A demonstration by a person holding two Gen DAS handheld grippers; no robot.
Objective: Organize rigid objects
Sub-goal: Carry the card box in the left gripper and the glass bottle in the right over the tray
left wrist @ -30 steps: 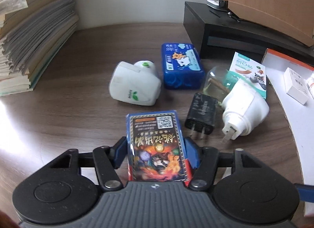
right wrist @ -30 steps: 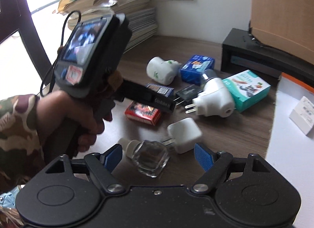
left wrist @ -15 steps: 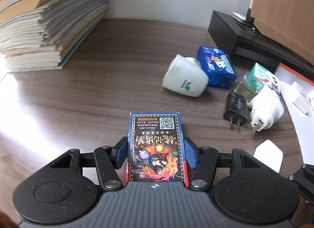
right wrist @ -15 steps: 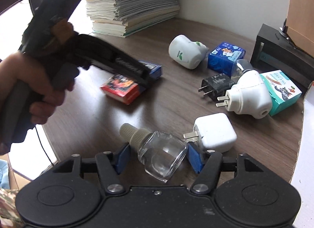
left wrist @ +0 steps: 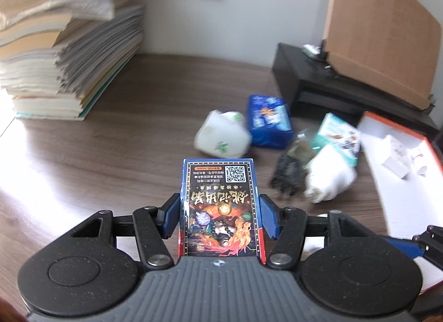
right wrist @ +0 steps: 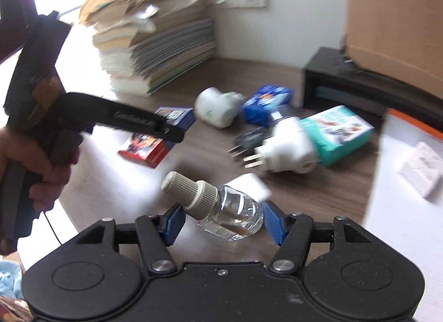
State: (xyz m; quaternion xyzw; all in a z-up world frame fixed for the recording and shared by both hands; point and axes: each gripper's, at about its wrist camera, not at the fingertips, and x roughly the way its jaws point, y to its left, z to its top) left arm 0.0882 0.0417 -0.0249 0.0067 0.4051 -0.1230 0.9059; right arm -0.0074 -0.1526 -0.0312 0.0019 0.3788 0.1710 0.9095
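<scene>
On desk, L gripper (left wrist: 220,218) w/ card box (left wrist: 221,205)

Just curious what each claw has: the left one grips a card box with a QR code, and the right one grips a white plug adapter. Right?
Not quite. The left gripper does hold the card box, but the right gripper holds a clear glass bottle with a ribbed cap, as the right wrist view shows. The white plug adapter lies beyond it.

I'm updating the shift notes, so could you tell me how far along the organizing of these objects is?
Early on. Possibly done: small white boxes lie in the orange-edged tray. In hand: the left gripper grips a card box, and the right gripper holds a clear bottle. Left on the table: white plug-in unit, blue pack, black charger, teal box.
</scene>
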